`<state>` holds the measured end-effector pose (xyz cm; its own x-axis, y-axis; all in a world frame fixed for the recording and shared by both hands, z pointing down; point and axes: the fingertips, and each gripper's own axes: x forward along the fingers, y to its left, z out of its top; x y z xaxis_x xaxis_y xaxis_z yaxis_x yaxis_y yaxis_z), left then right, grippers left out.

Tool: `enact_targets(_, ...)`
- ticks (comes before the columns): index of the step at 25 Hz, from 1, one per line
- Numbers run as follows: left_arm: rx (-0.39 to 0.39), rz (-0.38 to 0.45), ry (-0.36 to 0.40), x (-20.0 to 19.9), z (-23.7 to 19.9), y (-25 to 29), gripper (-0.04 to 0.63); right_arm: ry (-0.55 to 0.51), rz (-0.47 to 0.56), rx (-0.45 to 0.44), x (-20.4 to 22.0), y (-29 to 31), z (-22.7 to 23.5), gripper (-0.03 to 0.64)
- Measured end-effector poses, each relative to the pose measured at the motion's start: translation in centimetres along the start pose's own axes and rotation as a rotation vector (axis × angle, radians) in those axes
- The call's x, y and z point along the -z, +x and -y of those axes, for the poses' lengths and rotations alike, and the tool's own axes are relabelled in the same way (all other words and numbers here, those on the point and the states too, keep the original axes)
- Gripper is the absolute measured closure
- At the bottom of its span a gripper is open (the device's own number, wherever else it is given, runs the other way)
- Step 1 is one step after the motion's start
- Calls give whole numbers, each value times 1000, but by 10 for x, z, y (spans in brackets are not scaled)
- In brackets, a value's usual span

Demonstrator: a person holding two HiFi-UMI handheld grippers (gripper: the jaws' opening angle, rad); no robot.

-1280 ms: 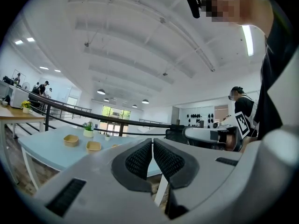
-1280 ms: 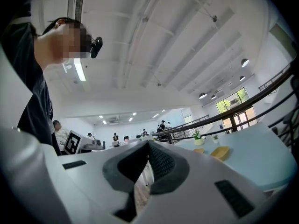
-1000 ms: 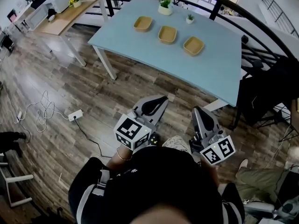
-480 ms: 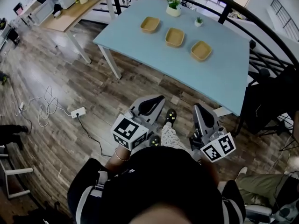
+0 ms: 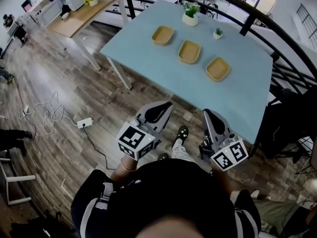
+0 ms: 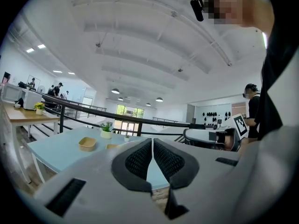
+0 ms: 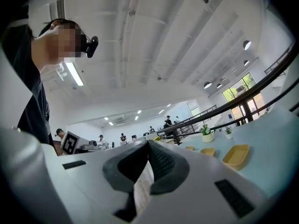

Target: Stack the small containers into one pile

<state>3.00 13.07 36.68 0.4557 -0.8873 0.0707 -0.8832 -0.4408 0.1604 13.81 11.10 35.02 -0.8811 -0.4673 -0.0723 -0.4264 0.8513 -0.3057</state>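
The left gripper (image 5: 166,104) and right gripper (image 5: 205,113) have come nearer the table (image 5: 148,58). Both are clenched shut and empty. Three containers (image 5: 163,35) (image 5: 189,51) (image 5: 218,69) lie apart, well ahead of the fingers.

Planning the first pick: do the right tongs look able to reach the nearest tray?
Probably not yet: the right tongs are at the table edge, the tray lies farther in; nothing blocks.

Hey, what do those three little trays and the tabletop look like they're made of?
The trays: tan and matte, likely bamboo fibre or moulded pulp, possibly plastic. The tabletop: pale blue, smooth and even, probably laminate or painted board.
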Motion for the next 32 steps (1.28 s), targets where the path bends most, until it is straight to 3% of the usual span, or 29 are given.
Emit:
enact_targets(15,-81,-56,-15,-9,-60,104,572,56,2,-23,-23,58,111,617)
enact_targets(32,-169,-92,-14,-5,-97,161,572,87,-21,-47,-25,96,189,615)
